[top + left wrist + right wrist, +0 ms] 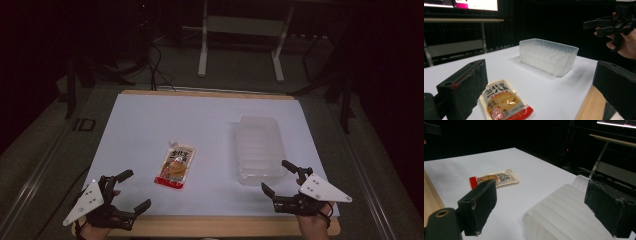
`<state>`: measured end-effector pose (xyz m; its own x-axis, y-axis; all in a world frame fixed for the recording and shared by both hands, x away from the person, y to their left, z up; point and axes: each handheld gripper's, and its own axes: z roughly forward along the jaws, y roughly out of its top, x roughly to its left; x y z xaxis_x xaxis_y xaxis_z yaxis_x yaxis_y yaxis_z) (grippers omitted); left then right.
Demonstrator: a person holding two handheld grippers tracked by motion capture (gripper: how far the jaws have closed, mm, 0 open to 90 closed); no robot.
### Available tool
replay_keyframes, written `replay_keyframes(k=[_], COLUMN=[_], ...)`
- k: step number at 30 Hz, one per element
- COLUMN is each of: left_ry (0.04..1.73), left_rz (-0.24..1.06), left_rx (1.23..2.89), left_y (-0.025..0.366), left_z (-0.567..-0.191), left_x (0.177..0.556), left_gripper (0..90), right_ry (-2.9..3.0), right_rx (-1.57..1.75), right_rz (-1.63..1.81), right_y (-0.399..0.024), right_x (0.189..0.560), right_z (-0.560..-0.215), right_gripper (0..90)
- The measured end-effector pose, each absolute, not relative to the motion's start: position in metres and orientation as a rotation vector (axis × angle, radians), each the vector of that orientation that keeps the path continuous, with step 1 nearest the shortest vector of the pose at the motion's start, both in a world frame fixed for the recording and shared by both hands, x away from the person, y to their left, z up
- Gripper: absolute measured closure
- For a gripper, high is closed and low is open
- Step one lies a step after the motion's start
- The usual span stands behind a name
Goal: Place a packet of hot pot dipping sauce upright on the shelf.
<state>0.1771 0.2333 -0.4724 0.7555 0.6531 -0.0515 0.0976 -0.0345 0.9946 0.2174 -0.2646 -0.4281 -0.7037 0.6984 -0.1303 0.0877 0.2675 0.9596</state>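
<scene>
While both of my grippers hang over the near edge of the table [210, 226], a white sheet [150, 125] covers most of its wooden top. My left gripper [134, 190] sits at the near left corner, jaws spread wide and grasping nothing; my right gripper [280, 175] sits at the near right, jaws likewise spread and bare, touching nothing.

Between them, left of centre, a sauce pouch [175, 167] lies flat on the sheet, its red band toward the near edge and its spout corner pointing far. Nothing stands between the pouch and my left jaws; in the left gripper view it lies just beyond the left jaw.

To the right, a translucent plastic container [259, 150] rests upside down, ribbed base uppermost, well apart from the pouch. Whether anything lies under it I cannot tell through the cloudy plastic. In the right gripper view its near end fills the space below and between my jaws.

Beyond the far edge, a white-legged stand [240, 45] and some cables [157, 65] sit in darkness. The pouch's printing is too small to read.
</scene>
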Motion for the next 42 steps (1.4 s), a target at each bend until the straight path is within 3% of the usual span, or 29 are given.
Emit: replay_keyframes(k=[16, 42], left_ry=[0.671, 0.676], left_rz=[0.433, 0.385], left_rx=[1.699, 1.709], left_y=[0.230, 0.229], left_z=[-0.477, -0.475], left_x=[0.182, 0.223], left_gripper=[0.0, 0.0], right_ry=[2.010, 2.067], right_rx=[0.656, 0.590], right_rz=[1.546, 1.528], right_y=[-0.253, -0.247], right_x=[0.210, 0.207], right_z=[-0.425, -0.426], right_gripper=[10.3, 10.3])
